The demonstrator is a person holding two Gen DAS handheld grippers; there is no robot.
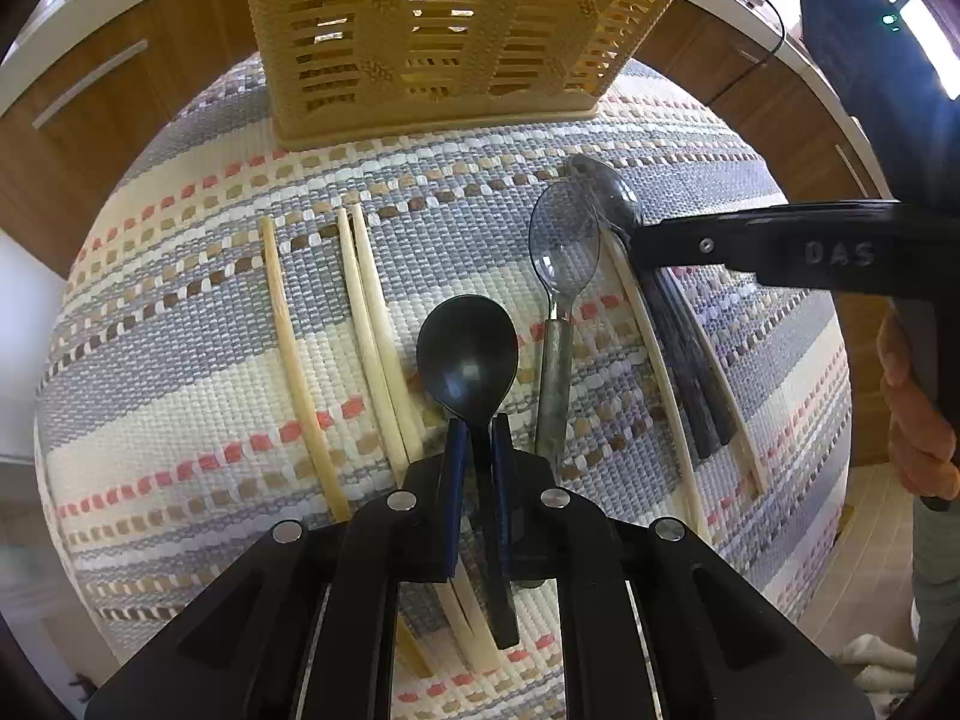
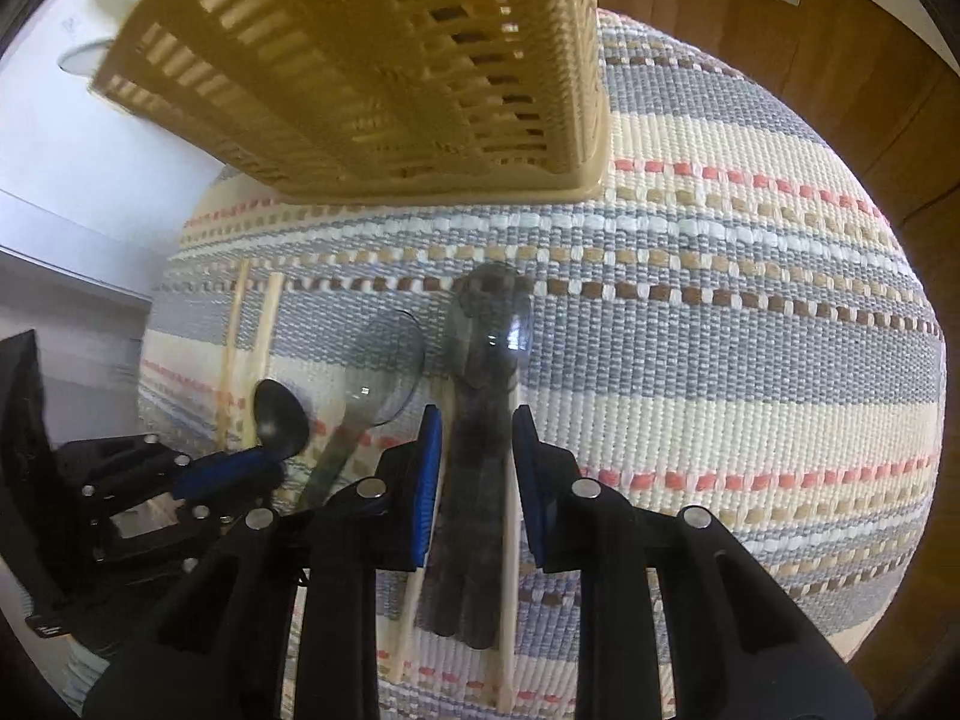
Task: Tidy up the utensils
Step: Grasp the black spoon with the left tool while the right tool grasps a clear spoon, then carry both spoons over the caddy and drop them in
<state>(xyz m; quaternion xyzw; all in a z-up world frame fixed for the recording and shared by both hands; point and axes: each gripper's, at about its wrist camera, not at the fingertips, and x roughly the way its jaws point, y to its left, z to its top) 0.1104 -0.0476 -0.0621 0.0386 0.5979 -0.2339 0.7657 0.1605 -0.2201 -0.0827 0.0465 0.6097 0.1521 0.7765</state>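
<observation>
Both grippers down on spoons, basket (image 1: pixel 432 42) not yet loaded.

Left gripper (image 1: pixel 480 450) clenched on black spoon (image 1: pixel 468 348) at the neck, spoon flat on woven mat (image 1: pixel 180 360) beside chopsticks (image 1: pixel 372 330). Right gripper (image 2: pixel 477 456) spread wide, straddling grey spoon (image 2: pixel 480 420) without contact, clear spoon (image 2: pixel 384 372) just to its left. Risk: closing probably pinches a flanking chopstick along with the handle; neck grip may let the black spoon pivot when lifted.
</observation>
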